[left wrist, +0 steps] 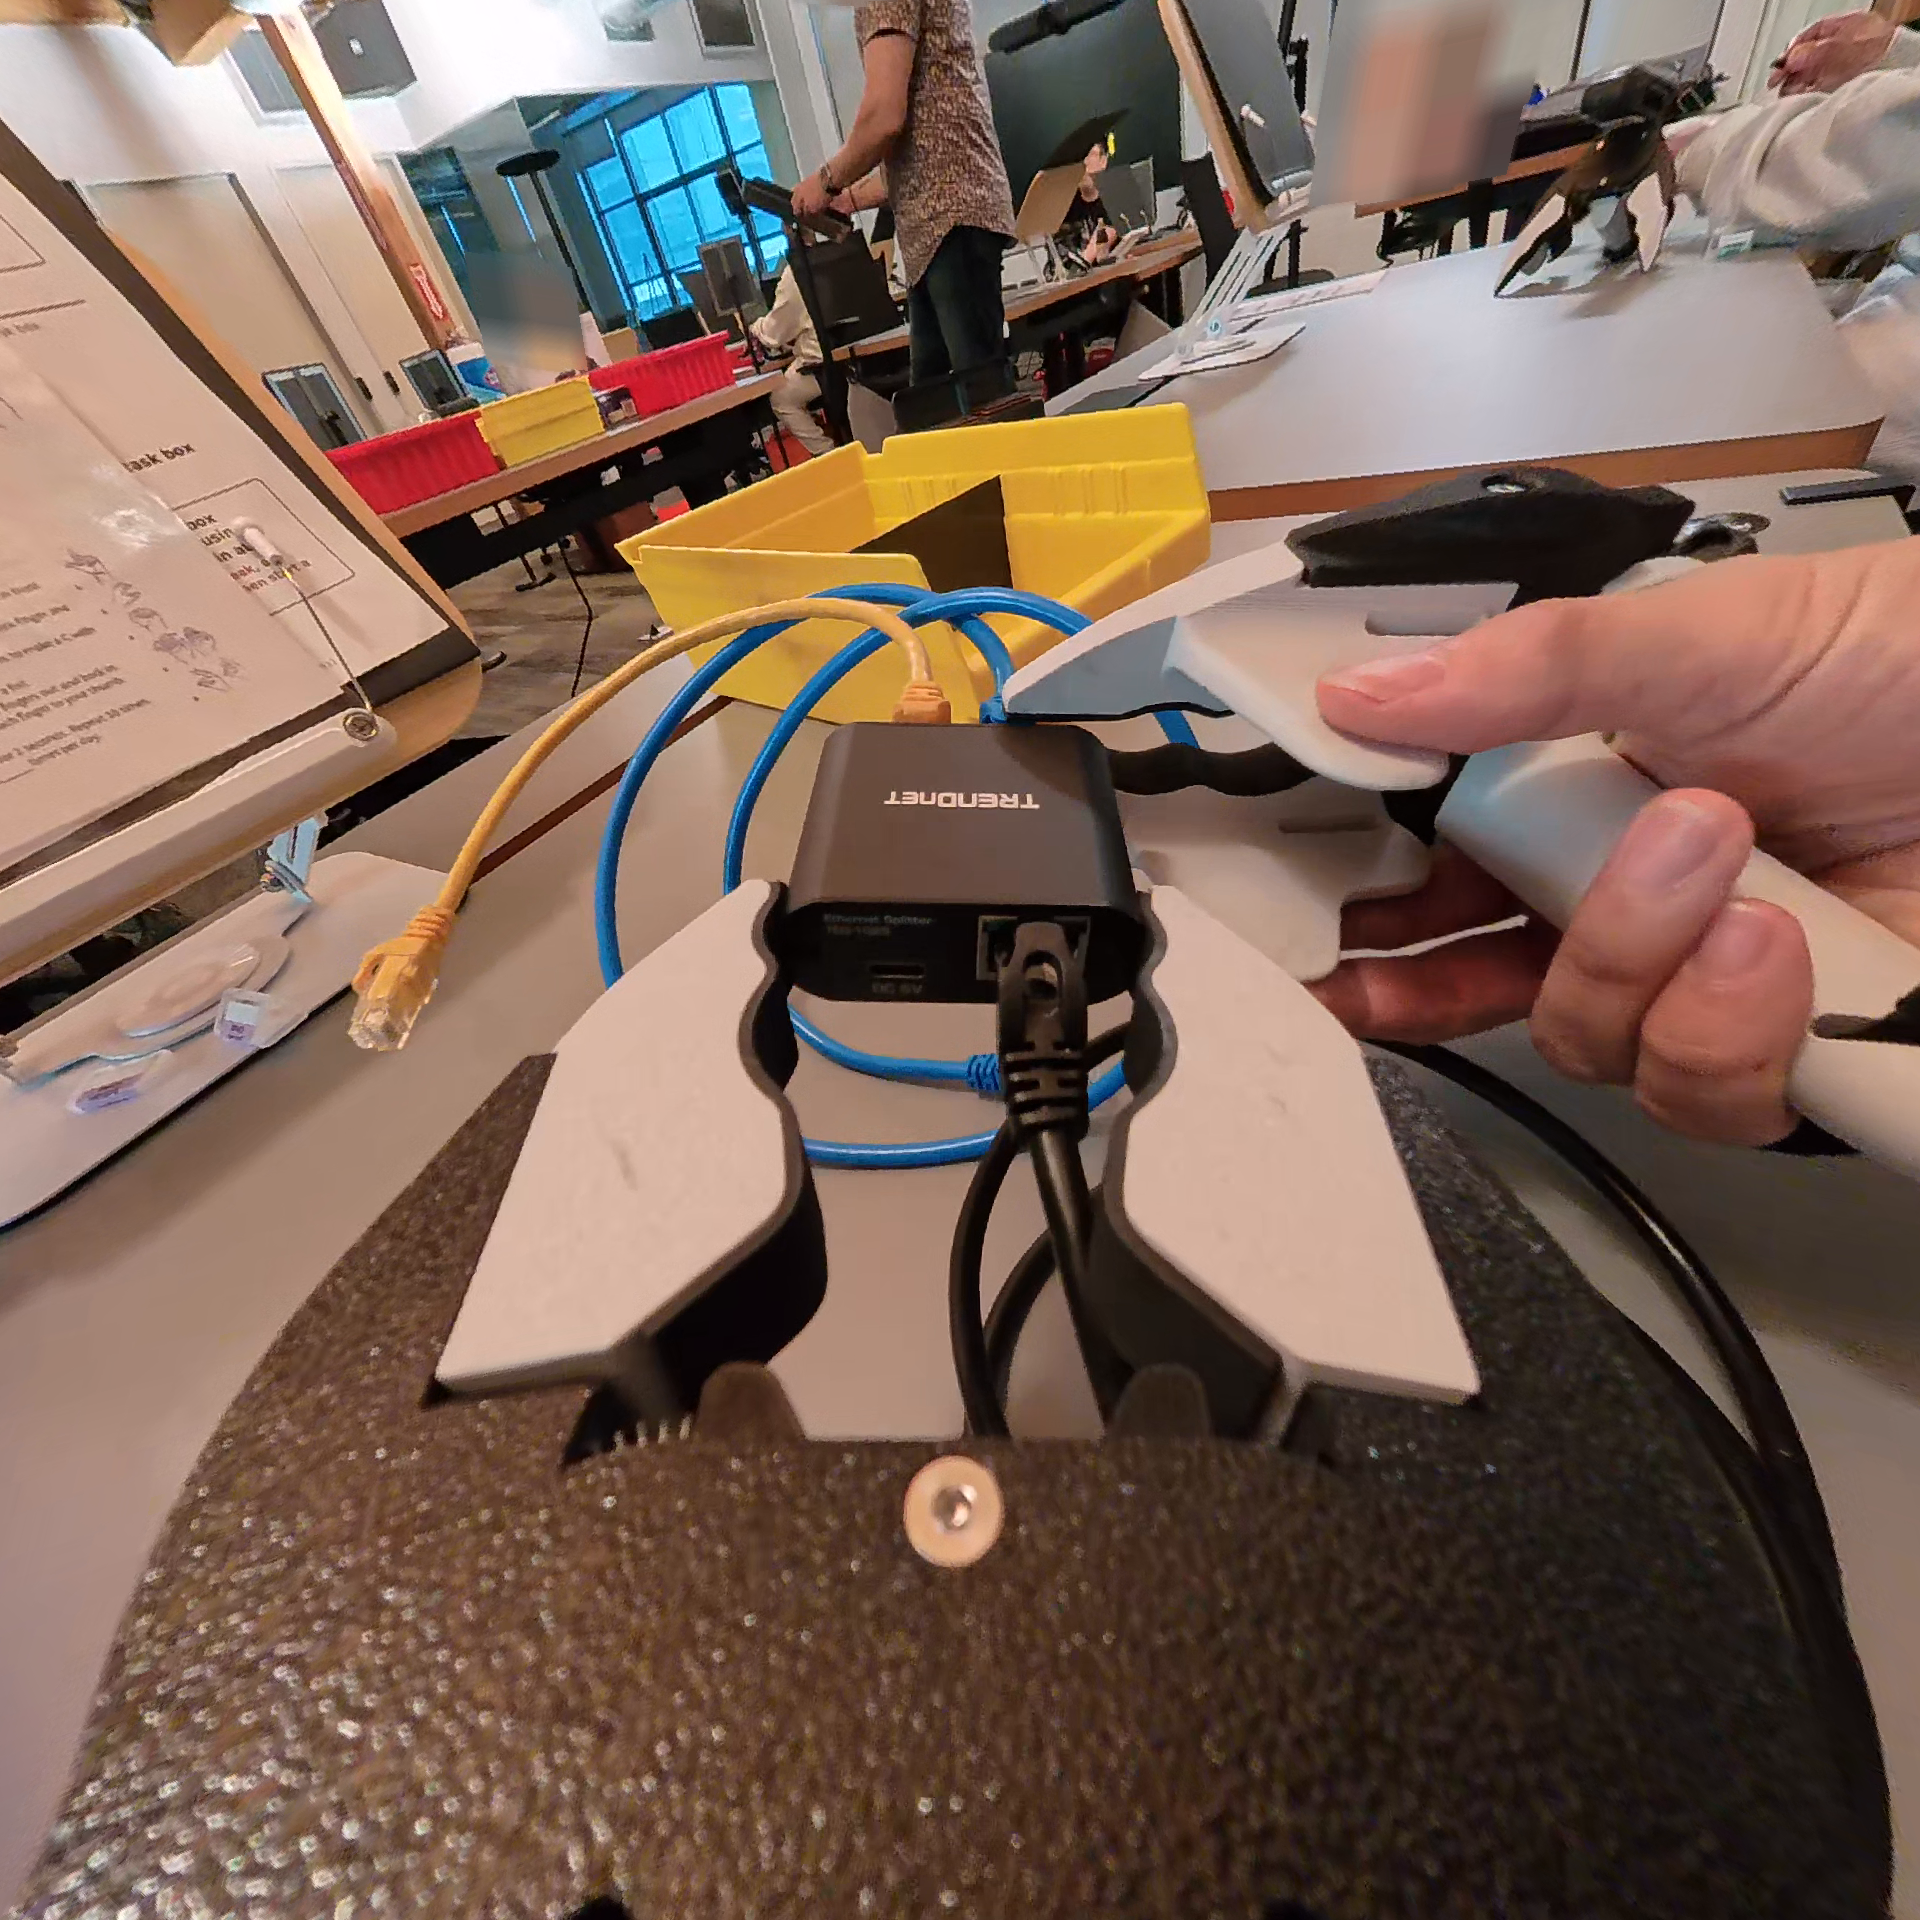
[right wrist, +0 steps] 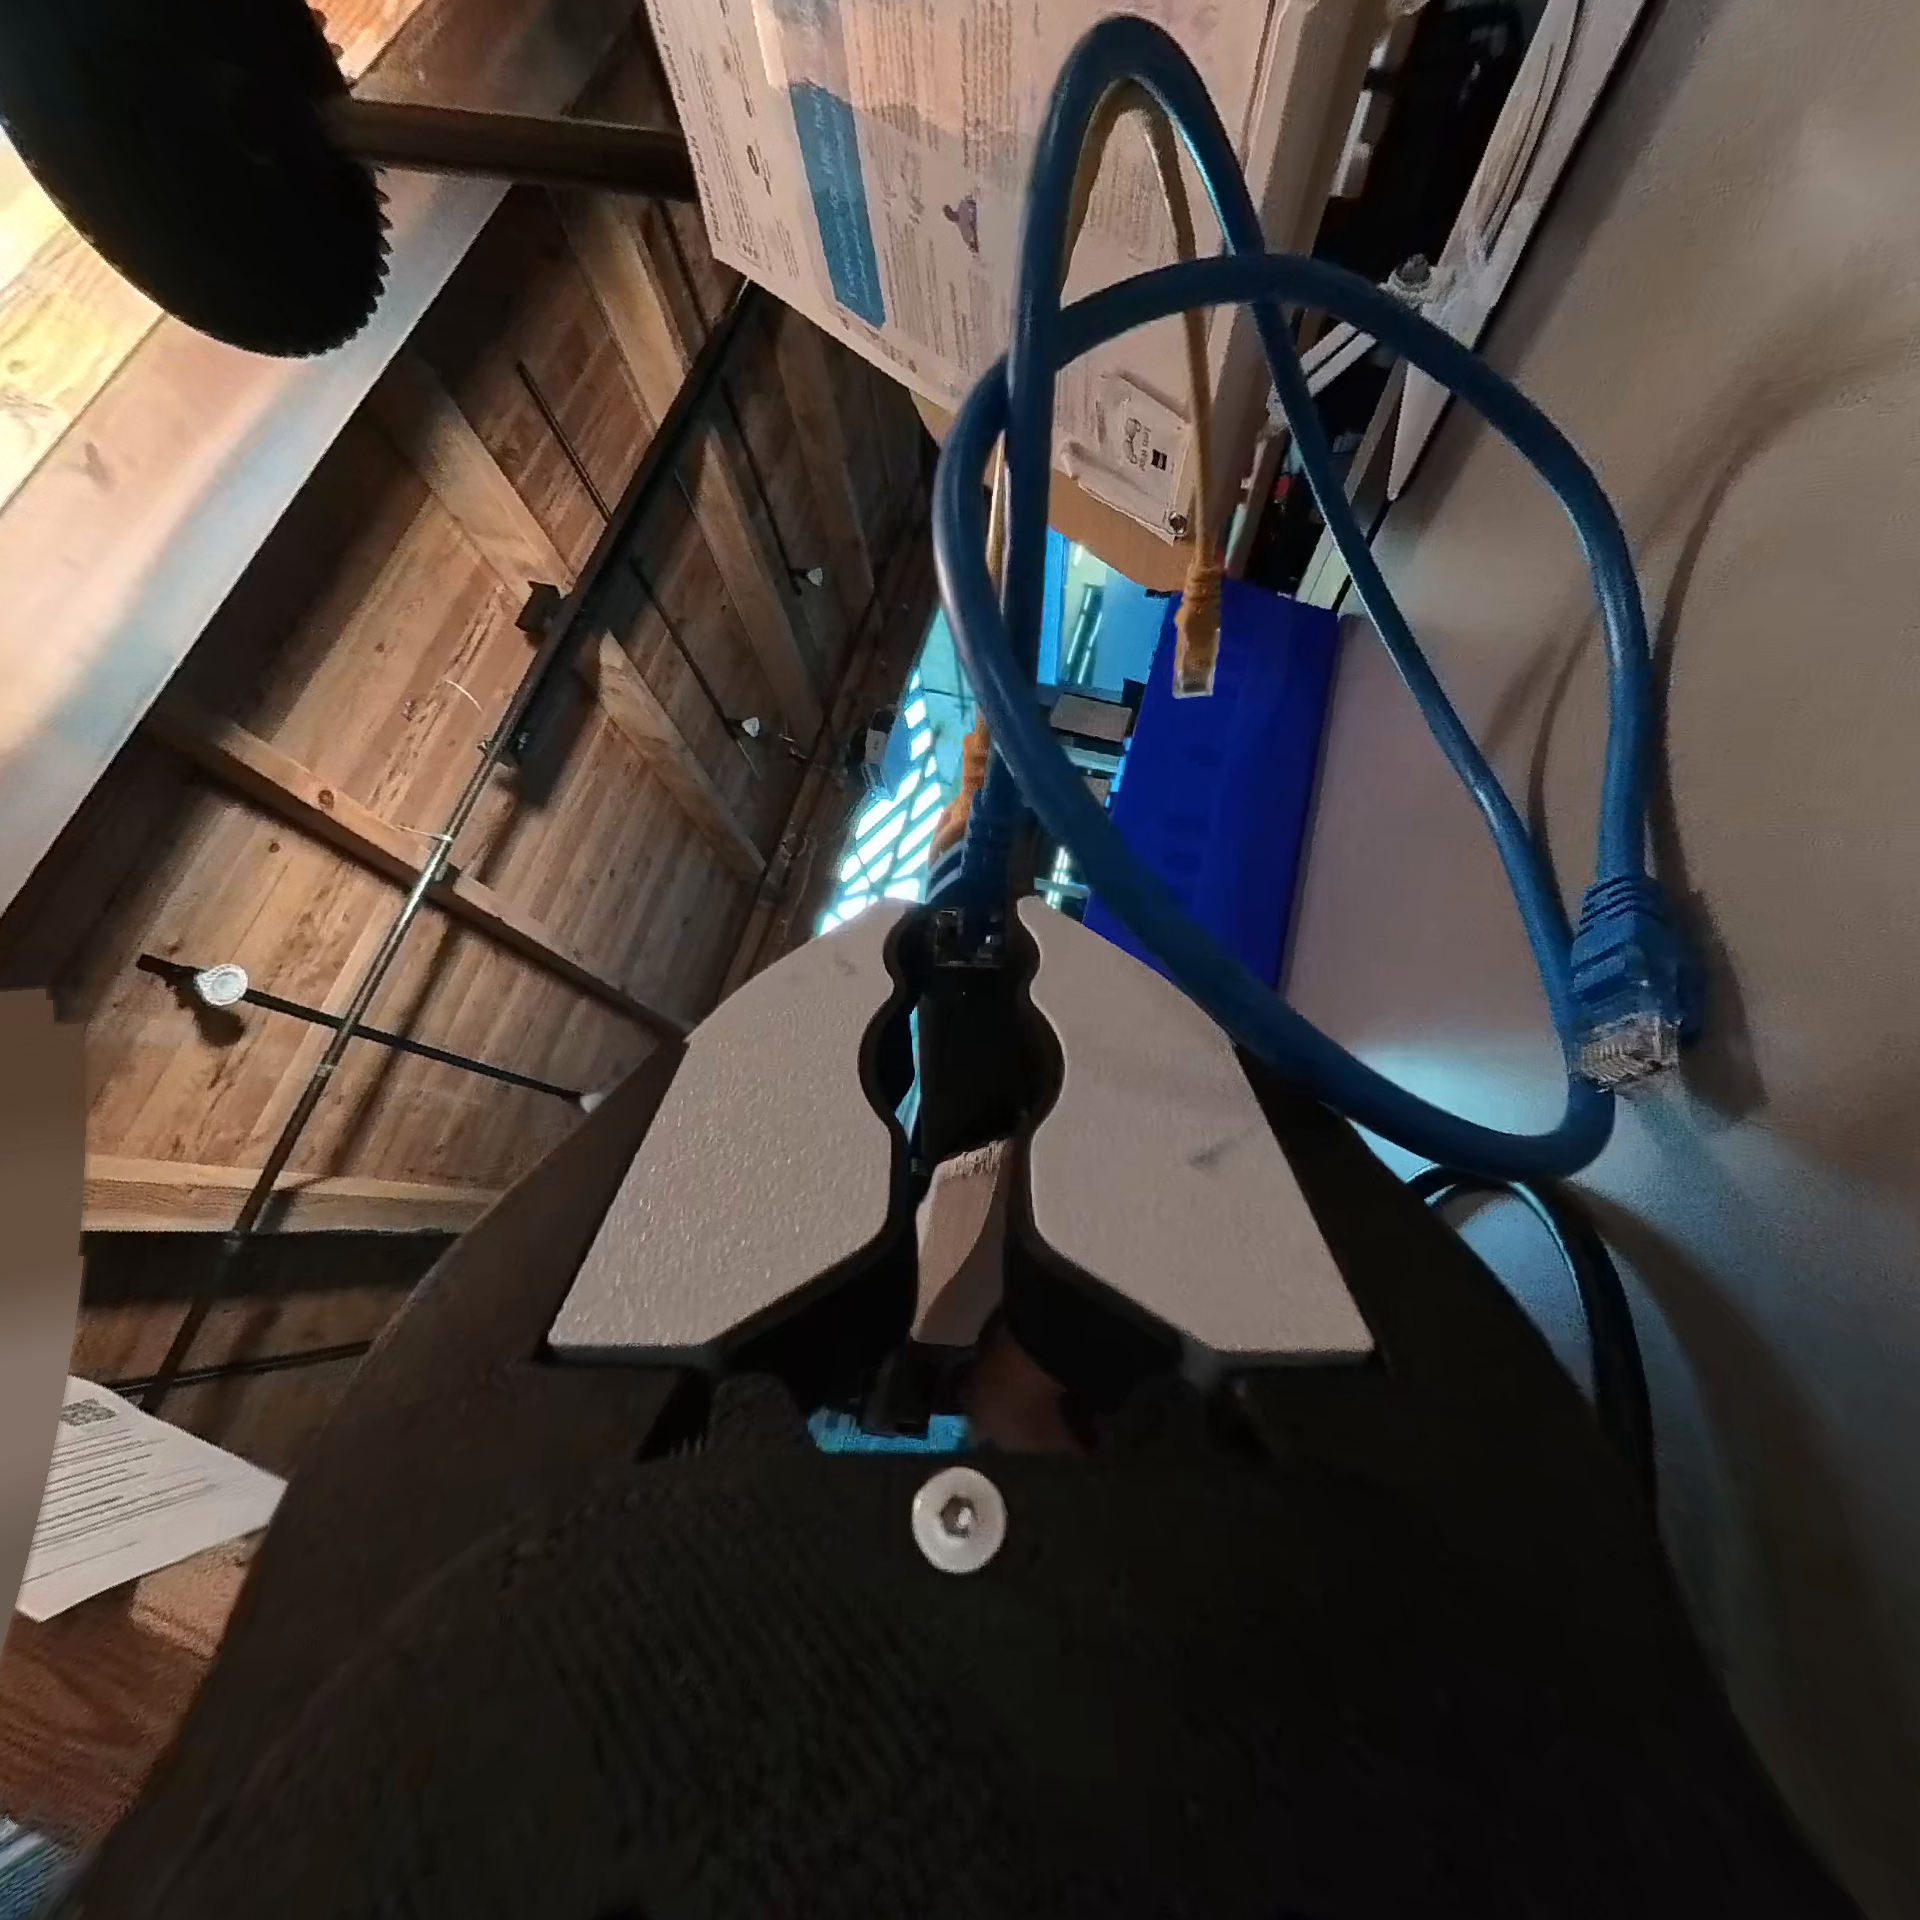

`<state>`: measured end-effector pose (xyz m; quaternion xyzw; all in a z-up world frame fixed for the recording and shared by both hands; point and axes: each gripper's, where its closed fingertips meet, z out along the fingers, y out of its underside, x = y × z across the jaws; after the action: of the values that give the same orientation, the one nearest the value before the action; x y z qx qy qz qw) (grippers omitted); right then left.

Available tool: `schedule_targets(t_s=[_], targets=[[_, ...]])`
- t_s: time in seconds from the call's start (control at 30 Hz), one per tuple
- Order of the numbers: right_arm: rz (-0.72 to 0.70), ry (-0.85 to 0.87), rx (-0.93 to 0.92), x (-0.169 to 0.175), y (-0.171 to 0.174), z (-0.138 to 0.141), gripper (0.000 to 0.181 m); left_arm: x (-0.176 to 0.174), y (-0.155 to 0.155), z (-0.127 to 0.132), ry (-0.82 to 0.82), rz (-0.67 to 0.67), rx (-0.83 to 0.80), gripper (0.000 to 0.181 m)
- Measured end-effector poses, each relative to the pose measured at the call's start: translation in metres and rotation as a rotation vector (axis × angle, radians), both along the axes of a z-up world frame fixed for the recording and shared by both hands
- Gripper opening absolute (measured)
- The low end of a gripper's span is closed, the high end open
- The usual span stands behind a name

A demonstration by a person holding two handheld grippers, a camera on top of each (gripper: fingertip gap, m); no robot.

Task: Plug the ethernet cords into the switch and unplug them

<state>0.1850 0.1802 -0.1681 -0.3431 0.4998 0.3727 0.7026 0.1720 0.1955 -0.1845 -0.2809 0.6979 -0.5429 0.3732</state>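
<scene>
Up close, the left gripper has its fingers clamped round the black switch above the bench, while only the right wrist view shows the right gripper pinching the blue cord plug at the switch's port.

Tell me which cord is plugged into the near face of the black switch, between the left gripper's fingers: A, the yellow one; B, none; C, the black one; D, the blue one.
C: the black cord sits in the port on the near face of the switch, while the yellow cord's free plug hangs loose off to the left.
</scene>
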Motion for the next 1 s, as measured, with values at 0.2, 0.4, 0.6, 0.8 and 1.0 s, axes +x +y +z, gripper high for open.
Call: schedule_targets(t_s=[0.2,0.4,0.6,0.8,1.0], targets=[[-0.006,-0.004,0.006,0.003,-0.004,-0.002,0.013,0.001,0.000,-0.002,-0.001,0.008,0.018,0.061],[0.016,-0.047,-0.030,0.006,-0.001,-0.004,0.013,0.002,0.002,-0.003,-0.011,0.028,0.056,0.061],[0.024,-0.121,-0.036,0.006,-0.002,-0.009,0.012,0.003,0.000,-0.006,-0.024,0.037,0.065,0.061],[0.044,-0.169,-0.034,0.008,-0.001,-0.009,0.012,0.004,0.001,-0.007,-0.017,0.049,0.047,0.061],[0.080,-0.227,-0.066,0.010,0.001,-0.011,0.012,0.006,0.002,-0.008,0.004,0.056,-0.002,0.061]])
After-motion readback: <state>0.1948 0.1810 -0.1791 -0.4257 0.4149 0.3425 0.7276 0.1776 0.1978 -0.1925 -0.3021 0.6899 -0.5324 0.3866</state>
